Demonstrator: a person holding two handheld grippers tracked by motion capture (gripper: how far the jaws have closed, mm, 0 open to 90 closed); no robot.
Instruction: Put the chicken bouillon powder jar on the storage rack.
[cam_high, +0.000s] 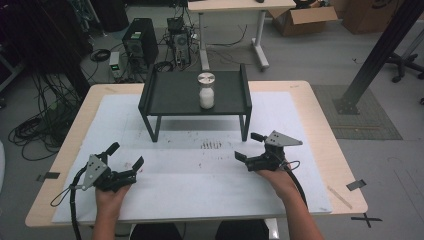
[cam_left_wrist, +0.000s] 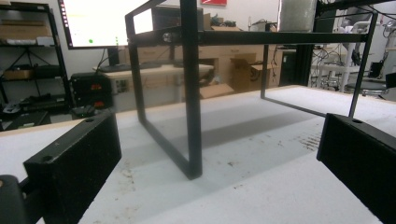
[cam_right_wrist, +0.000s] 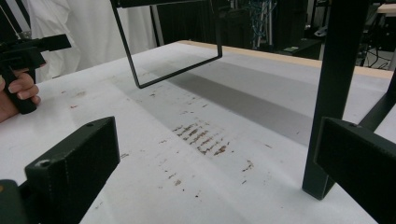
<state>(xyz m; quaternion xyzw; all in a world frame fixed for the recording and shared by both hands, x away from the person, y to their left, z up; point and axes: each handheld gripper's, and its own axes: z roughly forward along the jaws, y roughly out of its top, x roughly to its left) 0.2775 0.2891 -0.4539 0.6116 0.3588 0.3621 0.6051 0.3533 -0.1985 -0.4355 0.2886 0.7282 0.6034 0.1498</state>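
Jar (cam_high: 206, 91) sits on black stand (cam_high: 170, 95) — left gripper (cam_high: 125, 156) and right gripper (cam_high: 248, 146) spread wide, empty, low over open counter (cam_high: 200, 185).

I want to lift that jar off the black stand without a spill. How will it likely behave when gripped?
The jar looks like clear glass, so it is probably rigid, smooth and somewhat slippery. It stands upright, taller than wide, so a sideways nudge might tip it off the stand. White contents fill only its lower part, so it is probably fairly light.
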